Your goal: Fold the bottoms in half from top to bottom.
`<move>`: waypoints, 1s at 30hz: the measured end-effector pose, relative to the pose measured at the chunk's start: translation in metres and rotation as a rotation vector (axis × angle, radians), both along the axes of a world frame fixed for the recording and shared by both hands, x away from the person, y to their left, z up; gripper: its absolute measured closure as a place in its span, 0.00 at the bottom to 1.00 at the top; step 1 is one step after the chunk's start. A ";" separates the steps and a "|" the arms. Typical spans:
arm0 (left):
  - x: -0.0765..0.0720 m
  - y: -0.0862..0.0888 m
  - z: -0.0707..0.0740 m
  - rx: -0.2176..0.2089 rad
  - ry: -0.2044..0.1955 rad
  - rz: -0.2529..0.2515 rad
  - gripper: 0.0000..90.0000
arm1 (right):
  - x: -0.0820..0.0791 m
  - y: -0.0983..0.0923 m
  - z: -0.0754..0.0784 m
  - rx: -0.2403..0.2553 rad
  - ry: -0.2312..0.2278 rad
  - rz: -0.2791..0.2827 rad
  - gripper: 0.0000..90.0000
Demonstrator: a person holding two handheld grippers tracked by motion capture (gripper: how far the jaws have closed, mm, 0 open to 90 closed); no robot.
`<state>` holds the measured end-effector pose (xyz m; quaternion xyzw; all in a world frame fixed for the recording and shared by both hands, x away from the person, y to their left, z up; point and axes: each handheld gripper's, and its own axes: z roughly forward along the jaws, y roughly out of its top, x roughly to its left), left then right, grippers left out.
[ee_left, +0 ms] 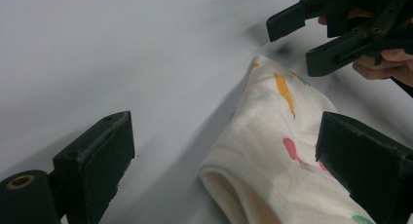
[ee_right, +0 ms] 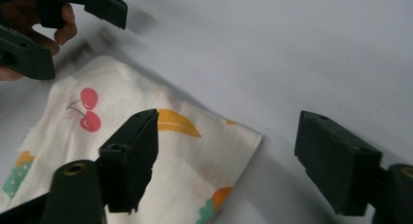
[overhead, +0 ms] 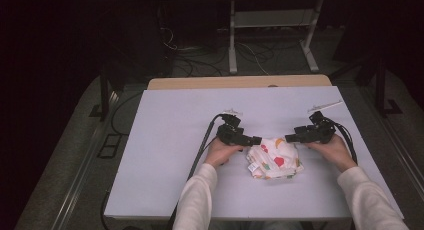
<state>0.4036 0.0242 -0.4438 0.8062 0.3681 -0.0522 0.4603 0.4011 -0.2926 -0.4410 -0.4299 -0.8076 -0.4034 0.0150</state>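
A: White cotton, printed with cherries, bananas and other fruit. That's the cloth (overhead: 274,158), folded into a rumpled bundle, lying on the table (overhead: 165,140) a little right of the middle, near the front edge.

B: And the tools?

A: One on each side of it. The left gripper (overhead: 256,140) sits just beside the cloth's left edge, its jaws spread wide, with one end of the cloth between them but nothing pinched. The right gripper (overhead: 290,138) hangs over the far right corner, jaws apart as well, one over the cloth and one over bare table, gripping nothing.

B: How close are the two?

A: Near each other, tips facing across the cloth's far edge, without touching.
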 end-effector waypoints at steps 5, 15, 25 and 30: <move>0.003 0.000 -0.005 -0.017 0.025 0.001 0.17 | 0.003 -0.002 -0.005 -0.010 0.011 -0.002 0.33; 0.003 -0.005 -0.013 -0.001 0.060 -0.008 0.50 | 0.004 0.005 -0.010 -0.016 0.019 0.047 0.53; 0.003 -0.005 -0.013 -0.004 0.050 -0.030 0.89 | 0.004 0.011 -0.011 -0.033 0.039 0.073 0.96; 0.002 -0.001 -0.008 0.011 0.026 -0.040 0.91 | 0.004 0.009 -0.007 -0.025 0.035 0.025 0.97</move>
